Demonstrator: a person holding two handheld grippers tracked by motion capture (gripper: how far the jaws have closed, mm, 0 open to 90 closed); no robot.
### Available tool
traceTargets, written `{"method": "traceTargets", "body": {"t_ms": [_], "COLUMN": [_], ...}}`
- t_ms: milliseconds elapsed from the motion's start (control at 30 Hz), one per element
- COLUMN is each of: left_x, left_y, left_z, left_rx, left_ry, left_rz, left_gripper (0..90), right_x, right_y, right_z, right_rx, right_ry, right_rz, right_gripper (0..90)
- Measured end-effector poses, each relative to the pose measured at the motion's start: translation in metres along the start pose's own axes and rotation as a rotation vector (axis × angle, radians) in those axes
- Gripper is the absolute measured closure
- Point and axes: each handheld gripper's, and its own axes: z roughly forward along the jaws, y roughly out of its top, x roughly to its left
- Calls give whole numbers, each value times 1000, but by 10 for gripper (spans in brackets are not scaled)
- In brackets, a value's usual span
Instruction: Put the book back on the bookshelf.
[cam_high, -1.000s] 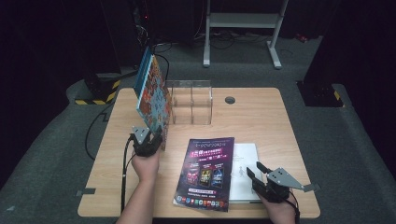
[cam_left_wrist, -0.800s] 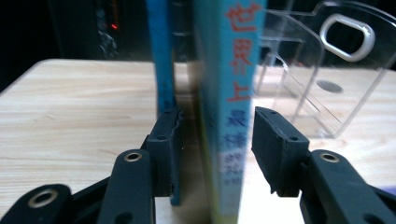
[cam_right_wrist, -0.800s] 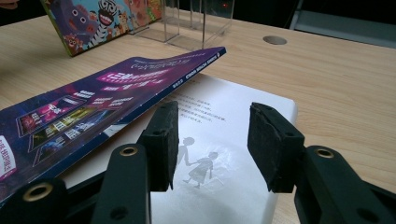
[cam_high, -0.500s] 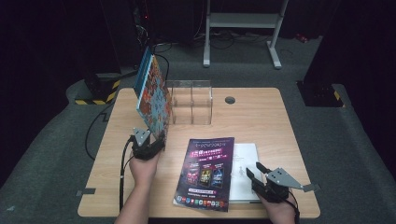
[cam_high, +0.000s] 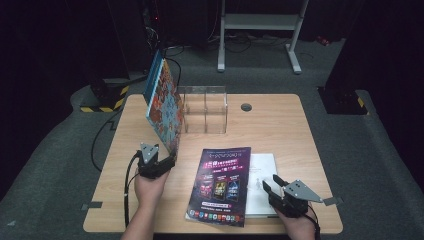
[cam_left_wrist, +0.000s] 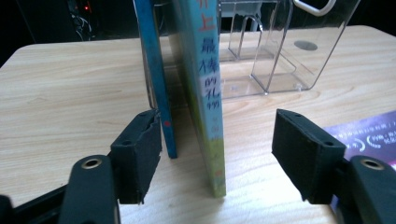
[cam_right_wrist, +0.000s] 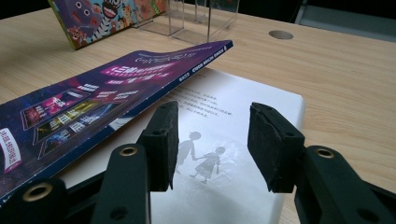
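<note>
Dark floor and black walls ring the wooden desk (cam_high: 280, 130). From the high view we see two picture books (cam_high: 162, 102) standing upright against the clear acrylic organizer (cam_high: 205, 107), with our left gripper (cam_high: 167, 161) just at their near edge. A purple magazine (cam_high: 220, 182) lies flat over a white booklet (cam_high: 262, 182), and our right gripper (cam_high: 270, 187) rests at that booklet's corner.

In the left gripper view our jaws have just been opening: the blue book's spine (cam_left_wrist: 156, 74) and the green book's spine (cam_left_wrist: 205, 88) stand between the pads, released. We judge the standing step done; next we should back away straight without tipping them.

In the right gripper view our jaws hang parted over the white page (cam_right_wrist: 224, 140), gripping nothing; the magazine cover (cam_right_wrist: 93, 112) looks next.
</note>
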Motion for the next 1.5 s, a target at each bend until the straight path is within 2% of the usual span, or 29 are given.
{"method": "traceTargets", "body": {"t_ms": [200, 500, 633, 733, 833, 1000, 1067, 1133, 1167, 1233, 1367, 1467, 1500], "left_x": [3, 9, 9, 7, 1, -13, -21, -25, -32, -37, -44, -50, -53], "left_y": [-6, -20, -28, -35, -44, -53, -55, -56, -57, -58, -61, -62, -63], "left_z": [-4, -16, -20, -23, -25, -27, -27, -27, -26, -24, -23, -21, -20], "left_rx": [39, 92, 125, 144, 165, 226, 242, 245, 261, 269, 284, 293, 294], "left_ry": [-30, -59, -88, -118, -153, -220, -244, -251, -275, -291, -323, -337, -346], "left_rz": [2, 23, 40, 36, 36, 33, 52, 52, 67, 61, 61, 82, 74], "left_gripper": [285, 283, 274, 267, 260, 266, 266, 269, 269, 269, 280, 288, 291], "right_x": [0, -1, 0, 0, 0, 3, 4, 5, 6, 8, 13, 17, 18], "right_y": [-1, -1, -1, -1, -1, -1, 0, 0, 0, 0, 0, 1, 1], "right_z": [2, 2, 3, 4, 6, 7, 7, 7, 8, 9, 10, 11, 11], "right_rx": [7, 11, 13, 18, 26, 35, 41, 44, 46, 55, 50, 49, 54], "right_ry": [6, 15, 22, 41, 67, 63, 62, 58, 56, 54, 63, 61, 61], "right_rz": [3, -1, -2, -5, -10, -16, -16, -17, -21, -23, -64, -81, -82], "right_gripper": [535, 532, 535, 543, 558, 564, 562, 549, 536, 531, 533, 534, 536]}}
